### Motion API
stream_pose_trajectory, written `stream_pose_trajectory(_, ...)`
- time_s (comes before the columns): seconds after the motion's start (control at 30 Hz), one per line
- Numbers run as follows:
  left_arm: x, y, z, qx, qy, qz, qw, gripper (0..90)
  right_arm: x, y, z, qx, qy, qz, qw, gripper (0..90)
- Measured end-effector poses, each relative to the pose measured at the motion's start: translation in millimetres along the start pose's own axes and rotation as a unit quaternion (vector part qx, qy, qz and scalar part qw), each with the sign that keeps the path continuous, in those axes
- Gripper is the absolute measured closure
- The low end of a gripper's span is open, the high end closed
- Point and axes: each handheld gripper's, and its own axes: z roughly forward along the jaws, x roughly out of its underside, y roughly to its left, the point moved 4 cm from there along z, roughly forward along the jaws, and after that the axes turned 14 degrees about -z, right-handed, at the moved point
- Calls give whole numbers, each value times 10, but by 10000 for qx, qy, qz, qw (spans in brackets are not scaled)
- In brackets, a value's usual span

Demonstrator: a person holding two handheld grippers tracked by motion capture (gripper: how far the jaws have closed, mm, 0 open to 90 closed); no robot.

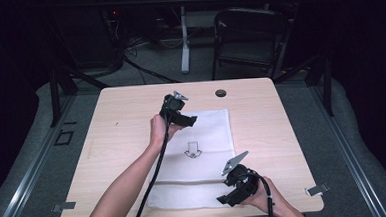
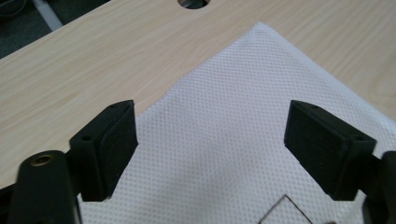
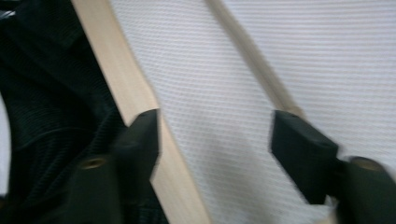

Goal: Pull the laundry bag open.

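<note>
A white textured cloth (image 1: 207, 133) lies flat on the wooden table (image 1: 122, 142), with a black outlined arrow (image 1: 193, 150) printed on it. A narrower white strip (image 1: 185, 195) lies along the table's near edge, and a thin line of wood shows between the two (image 3: 261, 70). My left gripper (image 1: 189, 121) hovers over the cloth's far left part. In the left gripper view its jaws stand wide apart above the cloth (image 2: 224, 112), open and empty (image 2: 210, 144). My right gripper (image 1: 227, 199) is at the strip's right end, open over the white fabric (image 3: 215, 144), nothing between its pads.
A dark round hole (image 1: 220, 92) sits in the table near the far edge, also seen in the left gripper view (image 2: 191, 3). Metal clips (image 1: 317, 189) (image 1: 63, 207) stick out at the near corners. A folding chair (image 1: 250, 35) stands beyond the table.
</note>
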Motion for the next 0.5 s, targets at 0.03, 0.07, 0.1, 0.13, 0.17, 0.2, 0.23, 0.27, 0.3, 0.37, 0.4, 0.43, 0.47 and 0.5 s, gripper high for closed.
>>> stream_pose_trajectory(0.03, 30, -16, -37, 41, -26, 16, 10000, 154, 9, -27, -29, 9, -12, 54, 10000, 201)
stream_pose_trajectory(0.07, 61, -34, -77, 117, -35, 29, 9999, 143, 17, -54, -56, 42, -44, 93, 9999, 172)
stream_pose_trajectory(0.1, 95, -53, -115, 207, -21, 29, 9998, 134, 28, -83, -88, 112, 23, 97, 9999, 140)
stream_pose_trajectory(0.13, 130, -73, -159, 253, -21, 54, 9997, 124, 39, -111, -113, 100, -27, 118, 9999, 141)
stream_pose_trajectory(0.17, 167, -94, -204, 316, -30, 88, 9995, 111, 50, -136, -139, 119, -57, 171, 9998, 132)
stream_pose_trajectory(0.2, 206, -114, -250, 393, -27, 103, 9992, 104, 60, -154, -157, 158, -10, 256, 9995, 107)
stream_pose_trajectory(0.23, 245, -139, -285, 423, -20, 127, 9990, 100, 80, -193, -174, 220, -7, 251, 9994, 101)
stream_pose_trajectory(0.27, 283, -162, -325, 471, 3, 193, 9987, 88, 97, -223, -198, 235, -47, 297, 9993, 107)
stream_pose_trajectory(0.3, 319, -187, -362, 525, -17, 217, 9984, 79, 114, -242, -213, 275, -21, 348, 9990, 105)
stream_pose_trajectory(0.37, 386, -237, -422, 599, -37, 277, 9978, 72, 143, -280, -239, 337, -40, 428, 9985, 112)
stream_pose_trajectory(0.4, 419, -264, -446, 645, -25, 304, 9974, 68, 159, -298, -244, 386, -31, 440, 9983, 117)
stream_pose_trajectory(0.43, 451, -293, -464, 704, -25, 358, 9969, 68, 170, -313, -257, 421, -14, 450, 9981, 128)
stream_pose_trajectory(0.47, 483, -321, -484, 732, -29, 394, 9965, 67, 180, -323, -270, 458, -30, 486, 9978, 144)
stream_pose_trajectory(0.5, 516, -350, -496, 739, -28, 434, 9963, 67, 191, -333, -280, 500, -33, 493, 9975, 153)
